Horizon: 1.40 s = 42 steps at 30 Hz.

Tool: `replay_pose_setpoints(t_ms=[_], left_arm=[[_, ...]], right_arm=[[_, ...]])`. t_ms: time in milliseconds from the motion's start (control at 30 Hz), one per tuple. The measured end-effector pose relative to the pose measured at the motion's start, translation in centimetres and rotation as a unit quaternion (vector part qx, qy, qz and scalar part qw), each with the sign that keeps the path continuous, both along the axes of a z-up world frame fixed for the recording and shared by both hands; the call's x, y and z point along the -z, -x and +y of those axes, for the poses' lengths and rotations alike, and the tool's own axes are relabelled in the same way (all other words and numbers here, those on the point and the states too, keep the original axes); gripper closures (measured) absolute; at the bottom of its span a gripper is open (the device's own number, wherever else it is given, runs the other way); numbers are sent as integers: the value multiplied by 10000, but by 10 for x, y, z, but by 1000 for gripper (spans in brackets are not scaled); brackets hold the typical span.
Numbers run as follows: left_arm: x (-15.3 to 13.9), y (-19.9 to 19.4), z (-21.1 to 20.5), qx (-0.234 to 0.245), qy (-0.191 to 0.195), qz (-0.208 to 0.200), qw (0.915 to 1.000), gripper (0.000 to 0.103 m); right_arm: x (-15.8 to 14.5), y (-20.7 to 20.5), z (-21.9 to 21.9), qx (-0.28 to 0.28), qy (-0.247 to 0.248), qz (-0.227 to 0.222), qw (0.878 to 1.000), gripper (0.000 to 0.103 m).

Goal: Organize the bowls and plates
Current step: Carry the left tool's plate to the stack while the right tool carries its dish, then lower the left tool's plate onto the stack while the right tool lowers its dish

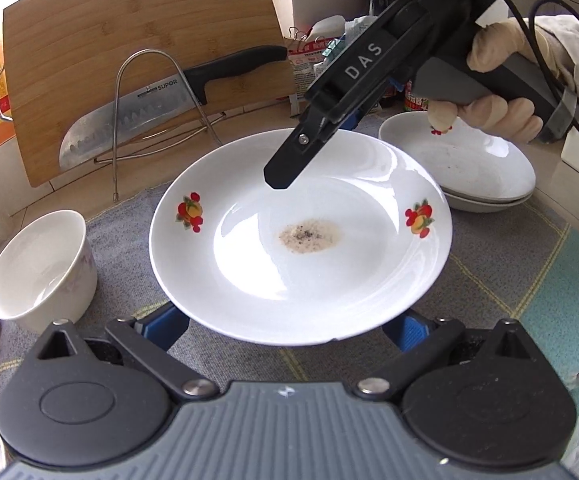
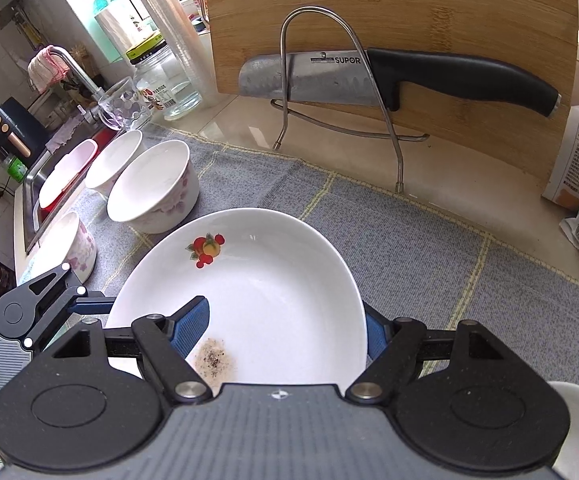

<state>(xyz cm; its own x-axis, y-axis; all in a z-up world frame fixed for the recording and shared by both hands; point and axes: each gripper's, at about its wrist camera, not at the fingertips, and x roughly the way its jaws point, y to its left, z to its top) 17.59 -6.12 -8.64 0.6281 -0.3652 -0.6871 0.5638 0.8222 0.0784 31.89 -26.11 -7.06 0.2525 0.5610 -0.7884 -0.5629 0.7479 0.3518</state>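
Surface [image 2: 249, 128] is pale stone w/ a grey checked cloth [image 2: 409, 260] over it, spread under both claws. A bamboo cutting board [image 2: 409, 8] stands upright well beyond the right claw [image 2: 283, 308], propped in a wire rack [image 2: 289, 60].

The plate [image 1: 289, 280] is white and deep w/ fruit prints on the rim. It sits right in front of the left claw [image 1: 287, 316] and looks to be off the cloth. The left claw's jaws stand wide; their blue pads [image 1: 169, 320] go under the plate's near edge, no pinch visible.

The right claw comes in from the far-right side, held by a gloved hand [image 1: 501, 112]. It's closed on the plate: one finger lies inside the dish, the other sits outside the rim, w/ the jaws at a narrow-ish gap.

A stack of same-pattern plates [image 1: 469, 160] rests just behind the right claw, to the far right of the left one. White bowls w/ pink flowers [image 2: 157, 184] are grouped ahead-left of the right claw; the nearest bowl [image 1: 37, 264] is just left of the left claw.

A black-handled knife [image 2: 449, 76] lies across the rack, against the board. A small brown speckled patch [image 1: 309, 236] sits at the plate's centre, just beside the right claw's inside finger.
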Motion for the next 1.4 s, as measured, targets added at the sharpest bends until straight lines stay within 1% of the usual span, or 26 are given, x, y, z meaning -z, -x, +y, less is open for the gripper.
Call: replay_pose_setpoints(t_ms=[100,367,600,833,1100,1400], left_arm=[[-2,6,-1,48,0,44,10000,2],[-11,26,-11,279,-117,-60,9995,2],[-17,28,-24,490,-153,-89,9986,2],[-23,30,-45,812,-199,-167,9964,2],[-23,25,-77,1334,-200,-161,9907,2],[-16,15,-110,1838,-172,-123,9827,2]], right_arm=[[-3,11,-4,43,-35,15,10000,21],[-8,35,-15,213,-54,15,9998,21],[-15,49,-34,393,-118,-83,9991,21],[-21,61,-62,697,-187,-178,9972,21],[-21,77,-102,1199,-183,-257,9923,21],[-16,93,-146,1830,-105,-262,9827,21]])
